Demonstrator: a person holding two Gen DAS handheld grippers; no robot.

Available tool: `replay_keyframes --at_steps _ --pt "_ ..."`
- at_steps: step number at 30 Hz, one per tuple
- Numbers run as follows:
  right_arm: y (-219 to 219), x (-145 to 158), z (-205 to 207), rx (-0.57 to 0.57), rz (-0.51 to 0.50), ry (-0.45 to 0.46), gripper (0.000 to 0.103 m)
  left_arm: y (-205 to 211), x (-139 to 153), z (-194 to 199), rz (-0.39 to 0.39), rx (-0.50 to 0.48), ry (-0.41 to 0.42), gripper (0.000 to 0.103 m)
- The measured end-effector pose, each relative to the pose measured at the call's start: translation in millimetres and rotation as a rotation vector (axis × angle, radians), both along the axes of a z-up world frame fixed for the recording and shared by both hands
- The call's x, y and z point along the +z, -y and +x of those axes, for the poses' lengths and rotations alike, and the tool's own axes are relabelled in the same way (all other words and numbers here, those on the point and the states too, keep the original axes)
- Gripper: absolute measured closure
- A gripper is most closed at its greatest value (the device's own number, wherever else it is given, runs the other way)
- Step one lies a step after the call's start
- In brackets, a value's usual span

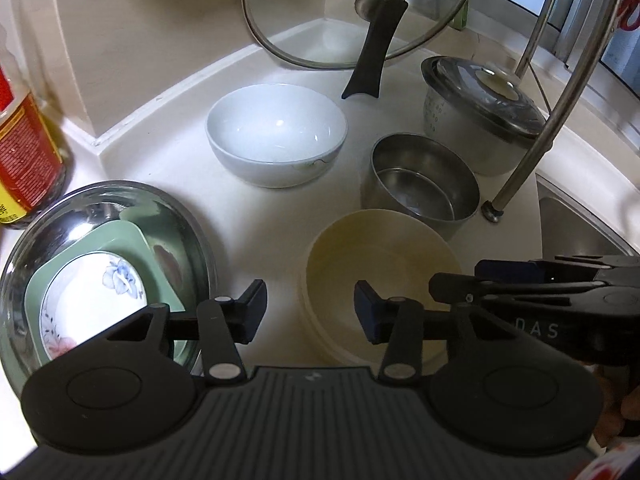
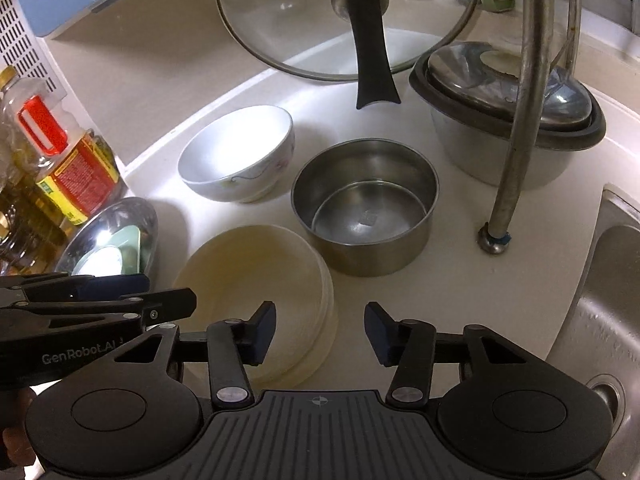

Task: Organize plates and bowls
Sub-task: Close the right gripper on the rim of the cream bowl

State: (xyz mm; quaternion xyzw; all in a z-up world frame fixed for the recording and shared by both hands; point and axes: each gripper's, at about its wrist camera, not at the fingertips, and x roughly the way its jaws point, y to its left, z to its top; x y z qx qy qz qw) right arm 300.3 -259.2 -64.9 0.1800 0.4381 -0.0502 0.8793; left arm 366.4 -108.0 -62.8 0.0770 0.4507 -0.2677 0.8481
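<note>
A stack of cream bowls (image 1: 380,248) (image 2: 256,264) sits on the white counter, in front of a steel pot (image 1: 424,184) (image 2: 366,208) and a white bowl (image 1: 276,132) (image 2: 236,156). My left gripper (image 1: 310,308) straddles the stack's left rim, one finger inside and one outside, with the pads clear of it. My right gripper (image 2: 320,332) straddles the right rim the same way, not pressing. At the left, a steel basin (image 1: 176,216) (image 2: 132,216) holds a green square plate (image 1: 120,240) and a floral dish (image 1: 88,292).
A glass lid (image 1: 320,12) leans on the back wall. A lidded cooker pot (image 1: 480,112) stands at the back right, with a rack leg (image 1: 520,160) in front of it. The sink (image 2: 612,280) lies to the right. Oil bottles (image 2: 76,176) stand at the left.
</note>
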Motion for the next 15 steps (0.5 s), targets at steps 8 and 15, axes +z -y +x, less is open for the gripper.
replay_keyframes --at_steps 8,15 --pt "2.6 -5.6 8.7 -0.003 0.010 -0.022 0.062 8.1 -4.7 9.2 -0.005 -0.020 -0.025 0.068" --pt "2.4 -6.8 11.6 0.003 0.017 -0.027 0.063 10.1 -7.2 12.6 -0.001 -0.016 -0.039 0.068"
